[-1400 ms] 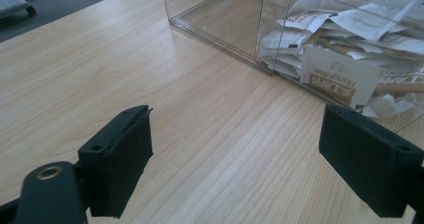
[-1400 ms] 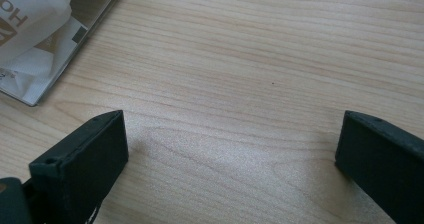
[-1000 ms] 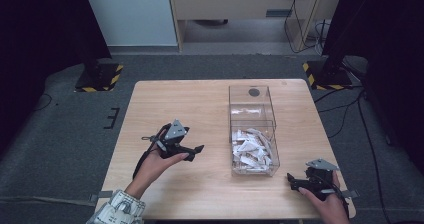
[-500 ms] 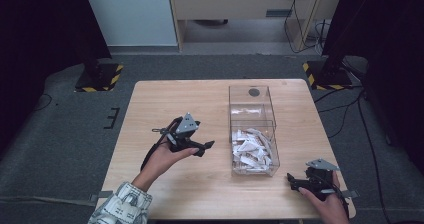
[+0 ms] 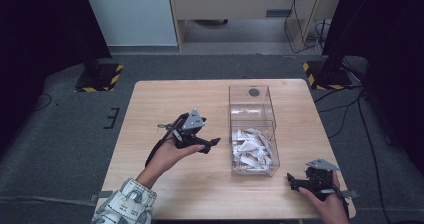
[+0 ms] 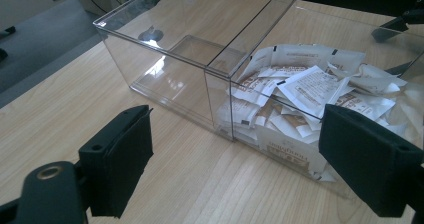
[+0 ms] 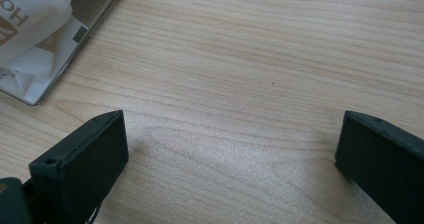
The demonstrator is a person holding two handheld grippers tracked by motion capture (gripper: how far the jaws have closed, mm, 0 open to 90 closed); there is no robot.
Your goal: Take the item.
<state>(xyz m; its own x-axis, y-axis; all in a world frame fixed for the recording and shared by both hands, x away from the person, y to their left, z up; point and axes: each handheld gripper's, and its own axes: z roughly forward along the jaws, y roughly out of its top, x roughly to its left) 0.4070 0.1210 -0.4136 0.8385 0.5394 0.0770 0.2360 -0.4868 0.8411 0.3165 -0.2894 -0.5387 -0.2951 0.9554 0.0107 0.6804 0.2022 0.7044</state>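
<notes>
While a pale wooden table (image 5: pixel 170 194) stands on grey carpet before dark curtains, a clear box (image 5: pixel 252 129) holds white sachets (image 5: pixel 251 148) in its near compartment; the left gripper (image 5: pixel 210 144) hangs just beside it, jaws wide apart, empty; the right gripper (image 5: pixel 292 181) rests near the table's edge, jaws apart, holding nothing.

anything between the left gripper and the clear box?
Nothing: bare wood of the table separates the open left gripper from the clear box, as the high view and left gripper view show.
</notes>
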